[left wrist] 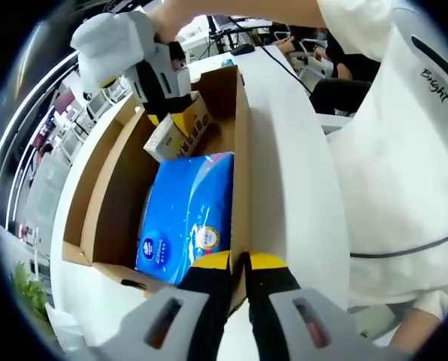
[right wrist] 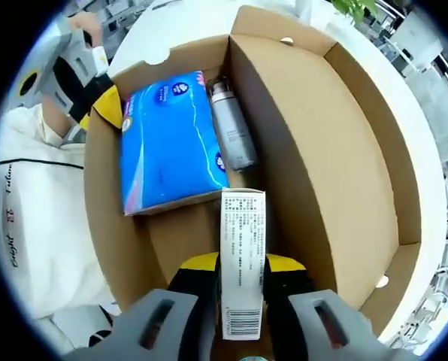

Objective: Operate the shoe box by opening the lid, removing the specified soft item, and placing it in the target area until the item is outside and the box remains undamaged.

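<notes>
The open cardboard shoe box (left wrist: 241, 150) lies on a white table, its lid (right wrist: 367, 150) folded out flat beside it. Inside are a blue soft tissue pack (left wrist: 186, 214) (right wrist: 171, 139) and a grey bottle (right wrist: 231, 124). My left gripper (left wrist: 239, 262) is shut on the box's near side wall, and it also appears at the box's rim (right wrist: 96, 94) in the right gripper view. Over the box's other end, my right gripper (right wrist: 243, 265) (left wrist: 160, 75) is shut on a small white and yellow printed carton (right wrist: 243, 256) (left wrist: 180, 129).
The white table (left wrist: 292, 165) runs along the box's side. A person in a white shirt (left wrist: 404, 150) stands close to the table edge. Green plants (left wrist: 28, 289) and other desks with equipment sit beyond the table.
</notes>
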`<state>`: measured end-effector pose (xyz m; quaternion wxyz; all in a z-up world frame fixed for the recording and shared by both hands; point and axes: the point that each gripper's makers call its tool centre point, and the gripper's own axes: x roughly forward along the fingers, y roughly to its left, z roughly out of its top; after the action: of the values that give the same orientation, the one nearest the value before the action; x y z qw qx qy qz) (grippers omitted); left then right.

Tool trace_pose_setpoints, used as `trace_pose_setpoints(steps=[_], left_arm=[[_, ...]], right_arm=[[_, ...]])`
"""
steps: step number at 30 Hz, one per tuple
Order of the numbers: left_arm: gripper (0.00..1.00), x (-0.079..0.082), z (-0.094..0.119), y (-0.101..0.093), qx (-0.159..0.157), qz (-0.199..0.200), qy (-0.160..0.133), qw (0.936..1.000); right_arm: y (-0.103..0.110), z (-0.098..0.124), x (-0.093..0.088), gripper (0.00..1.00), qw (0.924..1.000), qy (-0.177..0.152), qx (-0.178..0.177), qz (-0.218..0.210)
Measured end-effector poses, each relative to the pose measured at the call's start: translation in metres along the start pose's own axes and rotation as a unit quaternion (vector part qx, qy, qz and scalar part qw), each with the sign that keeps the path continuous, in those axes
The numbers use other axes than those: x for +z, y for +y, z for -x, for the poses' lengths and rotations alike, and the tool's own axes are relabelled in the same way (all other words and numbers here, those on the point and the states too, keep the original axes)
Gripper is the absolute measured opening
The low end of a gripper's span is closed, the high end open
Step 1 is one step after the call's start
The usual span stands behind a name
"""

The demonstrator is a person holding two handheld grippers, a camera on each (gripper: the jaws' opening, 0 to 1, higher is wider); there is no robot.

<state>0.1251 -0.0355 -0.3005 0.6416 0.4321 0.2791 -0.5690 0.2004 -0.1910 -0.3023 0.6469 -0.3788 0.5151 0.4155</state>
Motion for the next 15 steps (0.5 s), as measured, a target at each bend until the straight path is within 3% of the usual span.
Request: trace_pose_setpoints(steps=[6,9,15], left_arm=[[0.06,0.0,0.0,0.0,0.002,-0.001,0.0,1.0],[0.06,0.0,0.0,0.0,0.001,-0.001,0.0,1.0],[0.06,-0.001,0.0,0.0,0.0,-0.001,-0.001,1.0]], right_arm=[[-0.001,0.012,0.003,0.2,0.9999,-0.007,-0.007,-0.004],[0.006,0.018,0.006,0.2,0.9991,-0.01,0.013,-0.038],[-0.001,0.03,0.009,0.2,0.9991,-0.023,-0.005,-0.034]])
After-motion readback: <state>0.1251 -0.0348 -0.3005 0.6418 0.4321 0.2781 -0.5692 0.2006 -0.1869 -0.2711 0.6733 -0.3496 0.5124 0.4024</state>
